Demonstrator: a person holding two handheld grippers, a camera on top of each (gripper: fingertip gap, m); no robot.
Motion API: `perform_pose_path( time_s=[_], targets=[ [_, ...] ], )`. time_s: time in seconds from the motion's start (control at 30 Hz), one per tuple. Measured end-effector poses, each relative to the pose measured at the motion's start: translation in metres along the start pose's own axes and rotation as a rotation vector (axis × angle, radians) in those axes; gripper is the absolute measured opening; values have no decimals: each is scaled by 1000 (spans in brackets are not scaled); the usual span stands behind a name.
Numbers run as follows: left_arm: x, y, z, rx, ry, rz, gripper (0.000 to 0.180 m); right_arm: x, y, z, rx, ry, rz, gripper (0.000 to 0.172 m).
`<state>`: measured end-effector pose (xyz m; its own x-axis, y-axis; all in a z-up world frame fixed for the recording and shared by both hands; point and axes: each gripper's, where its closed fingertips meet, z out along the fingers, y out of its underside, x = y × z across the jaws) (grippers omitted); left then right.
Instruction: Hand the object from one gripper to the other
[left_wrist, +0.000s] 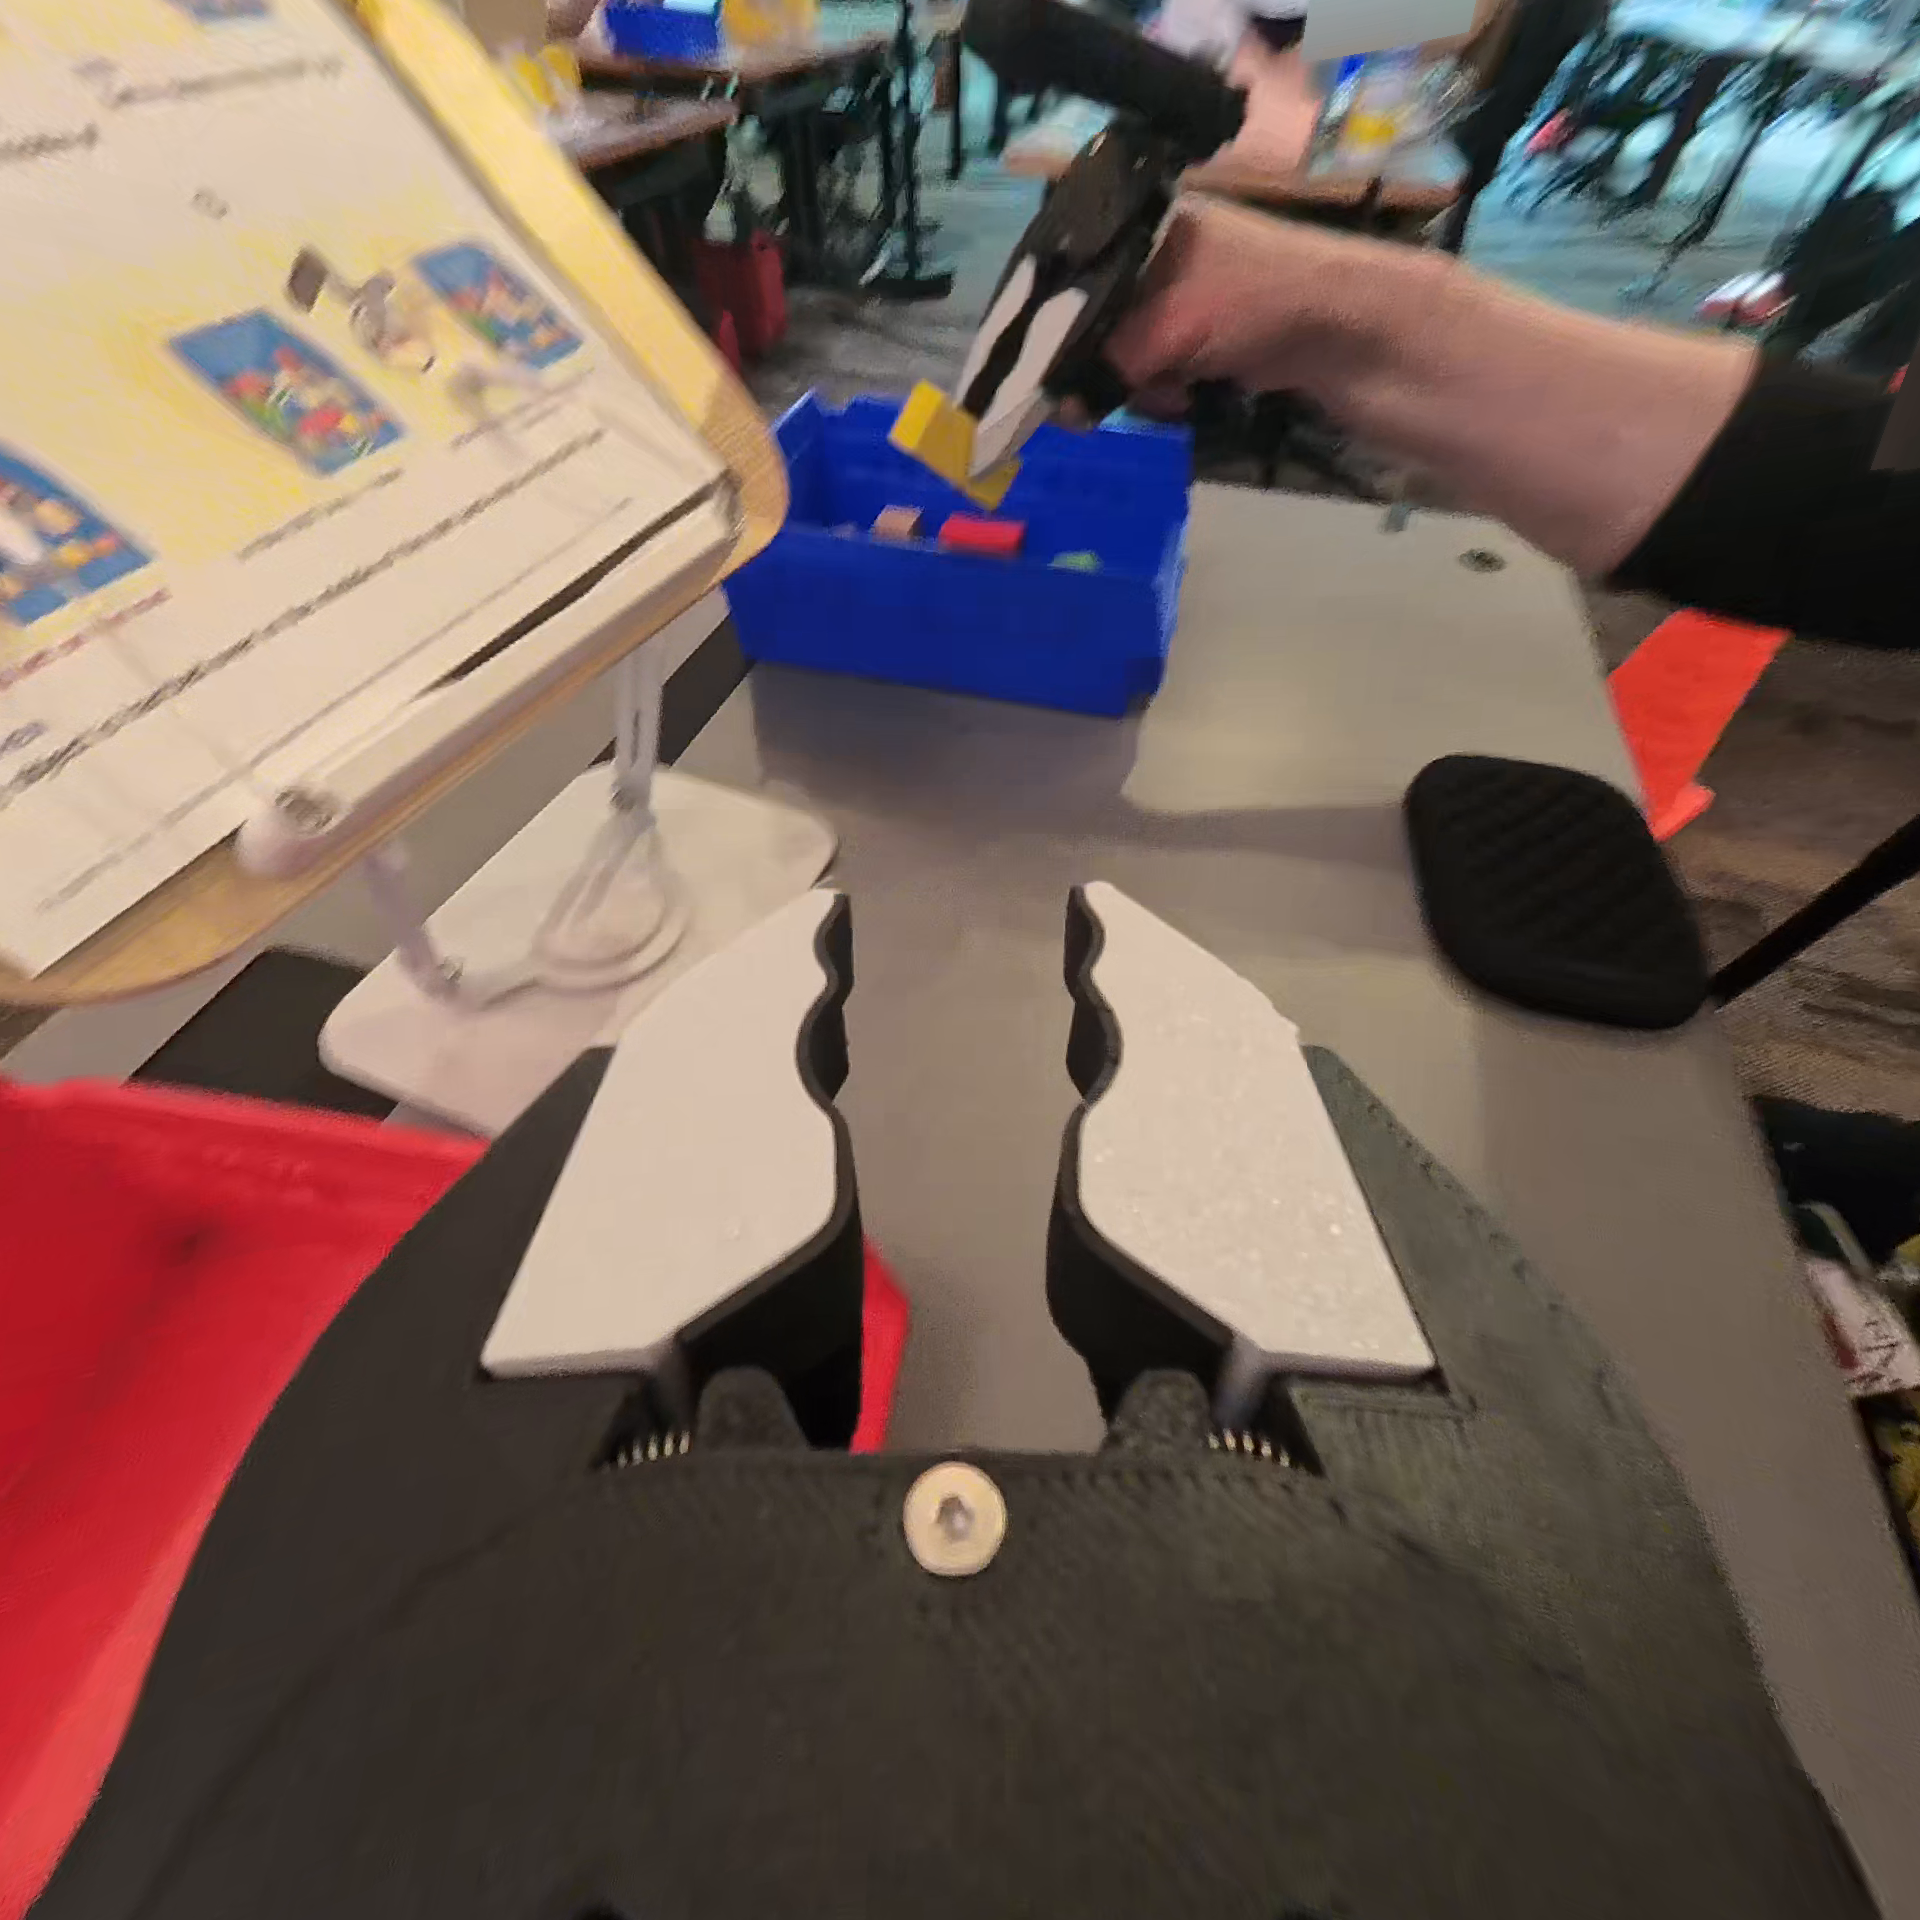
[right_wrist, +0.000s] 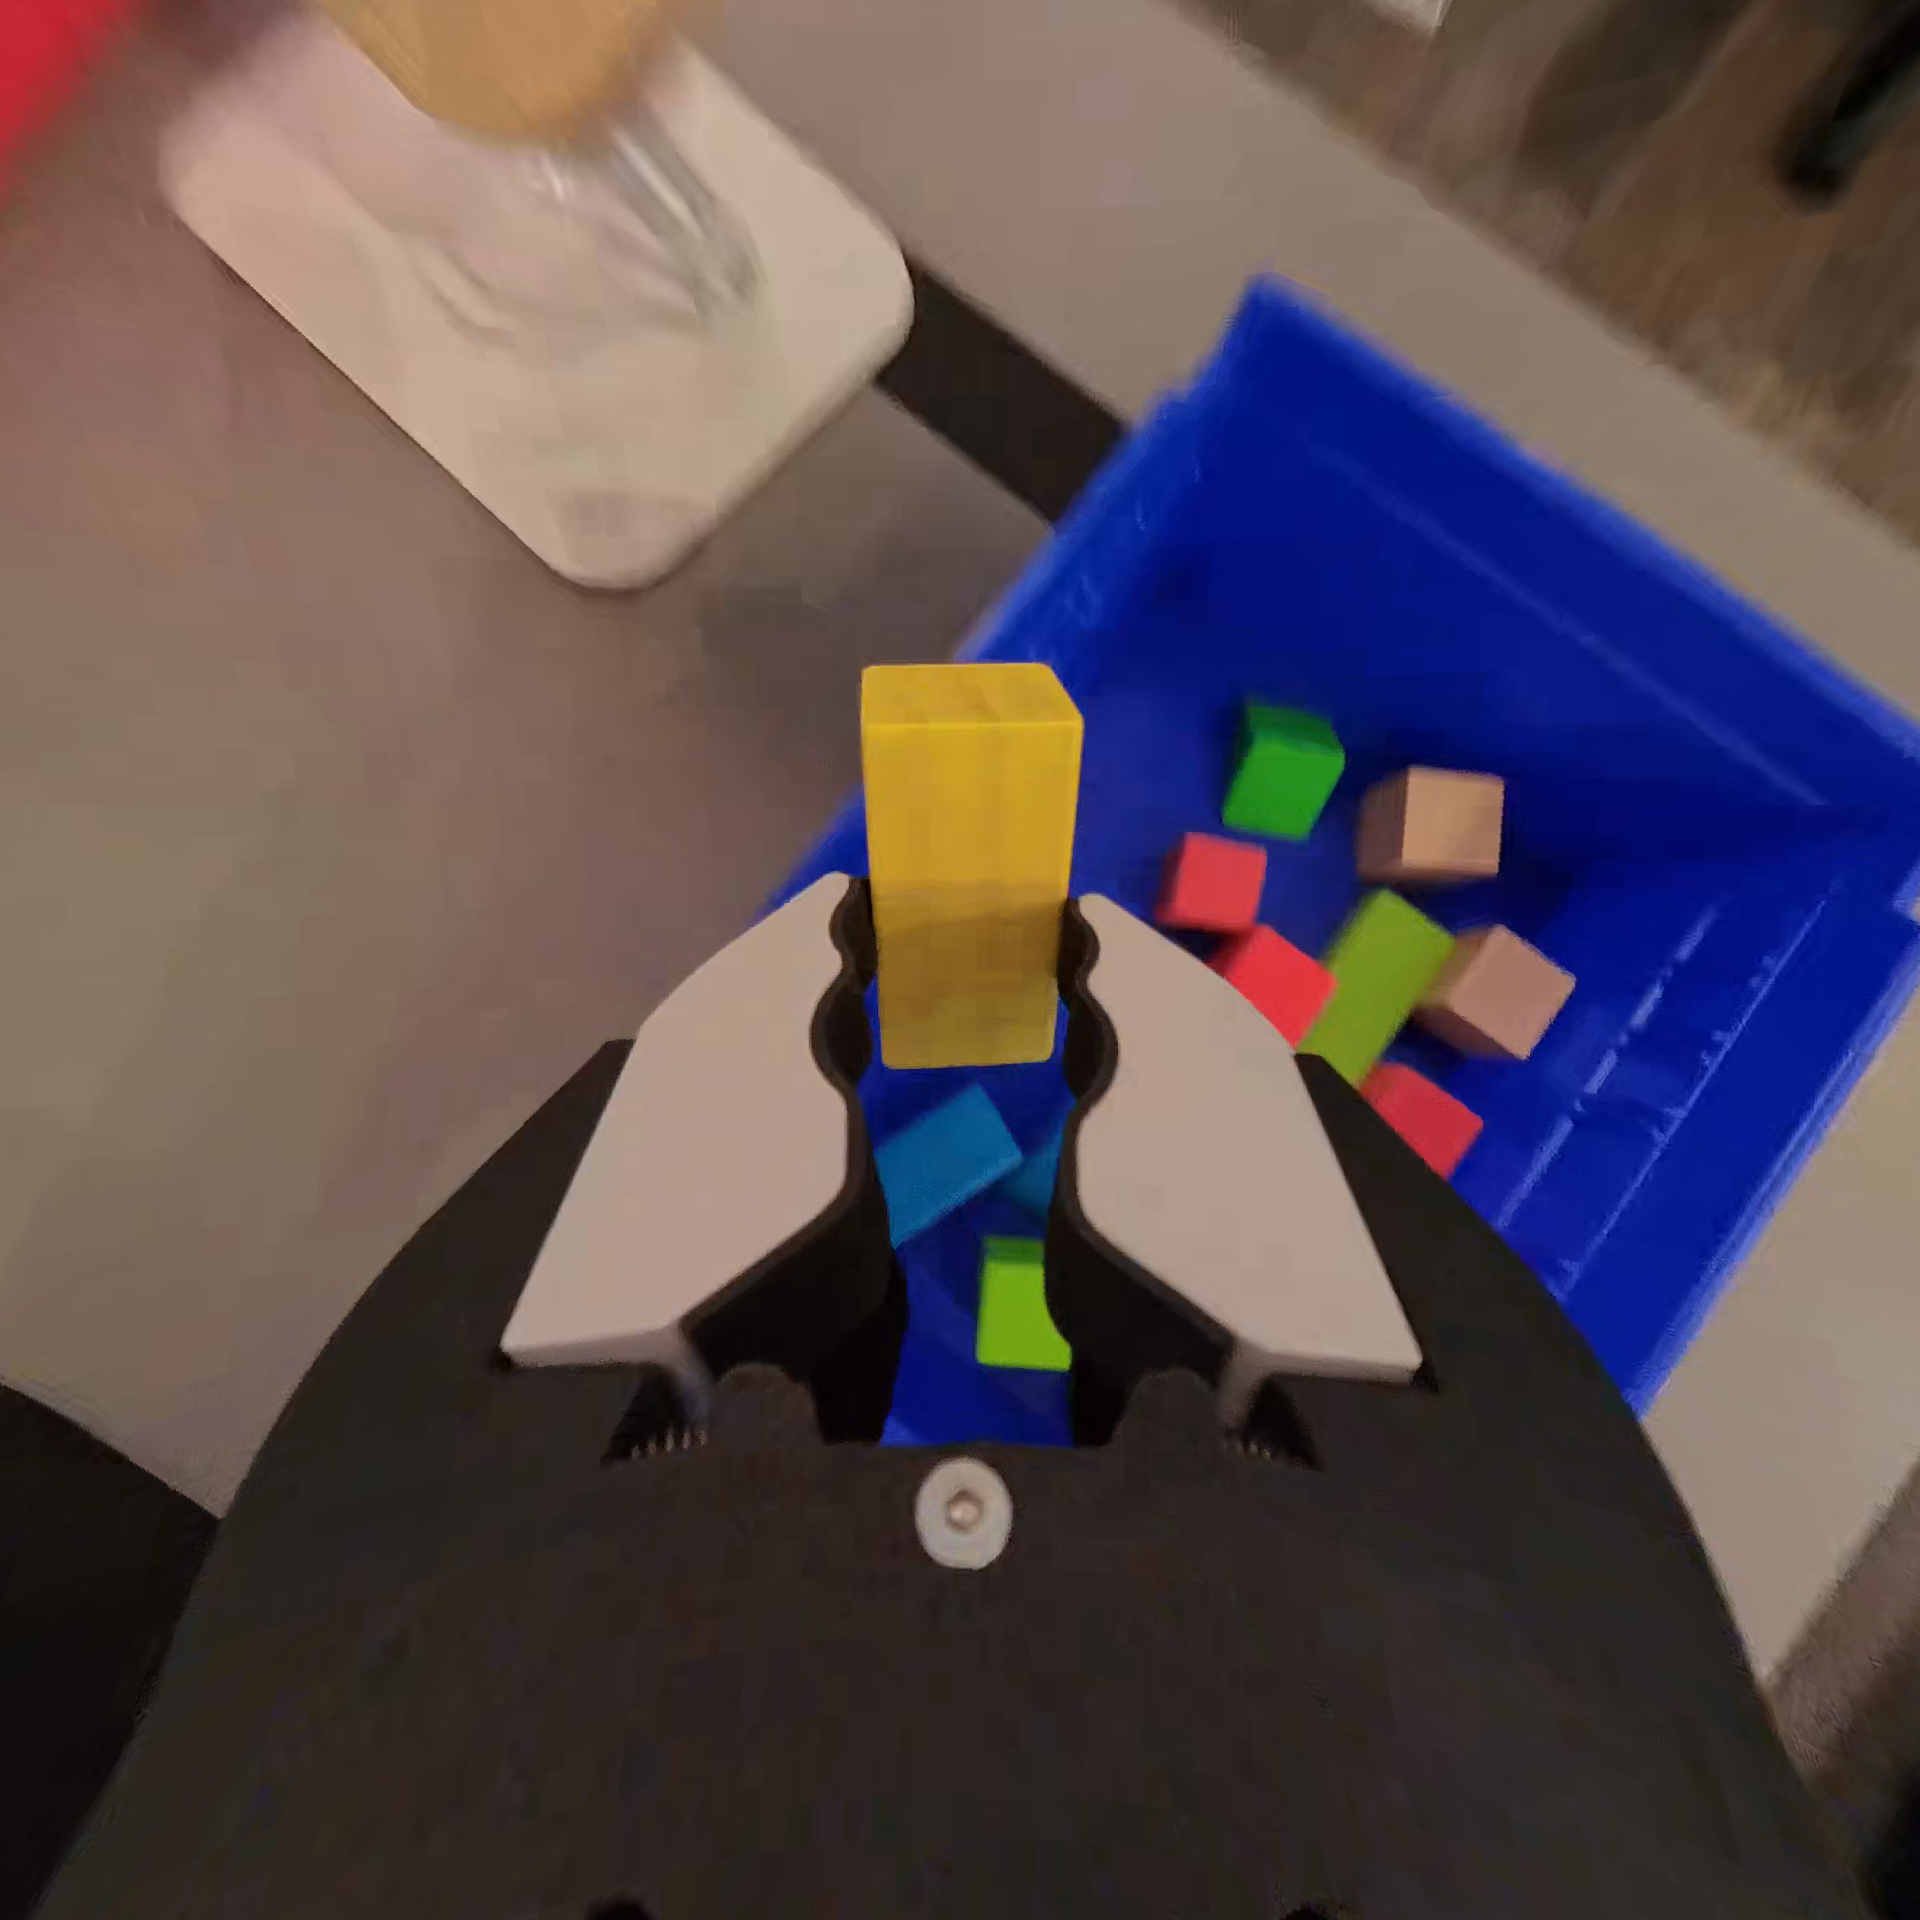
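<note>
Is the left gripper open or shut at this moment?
Open. The left gripper has a clear gap between its fingers, and only the bare grey table shows through it.

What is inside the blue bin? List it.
The blue bin holds red, green, tan and blue blocks; the right gripper covers part of its floor.
</note>
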<state>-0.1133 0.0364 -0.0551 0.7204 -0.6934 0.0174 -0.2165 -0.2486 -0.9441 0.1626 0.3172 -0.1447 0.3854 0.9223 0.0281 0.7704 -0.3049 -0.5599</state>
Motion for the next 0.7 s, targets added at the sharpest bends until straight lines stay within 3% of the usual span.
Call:
perform_pose_path(
  time_s=[0.1,0.37,0.7],
  targets=[
    [-24,25,-8,-113,-81,-2,41,22,24,35,-155,36,6,32],
    [-58,71,-21,-257,-145,-44,45,39,36,94,-341,31,0,32],
    [-87,129,-37,-584,-191,12,58,32,44,100,-522,-74,15,32]
  ],
)
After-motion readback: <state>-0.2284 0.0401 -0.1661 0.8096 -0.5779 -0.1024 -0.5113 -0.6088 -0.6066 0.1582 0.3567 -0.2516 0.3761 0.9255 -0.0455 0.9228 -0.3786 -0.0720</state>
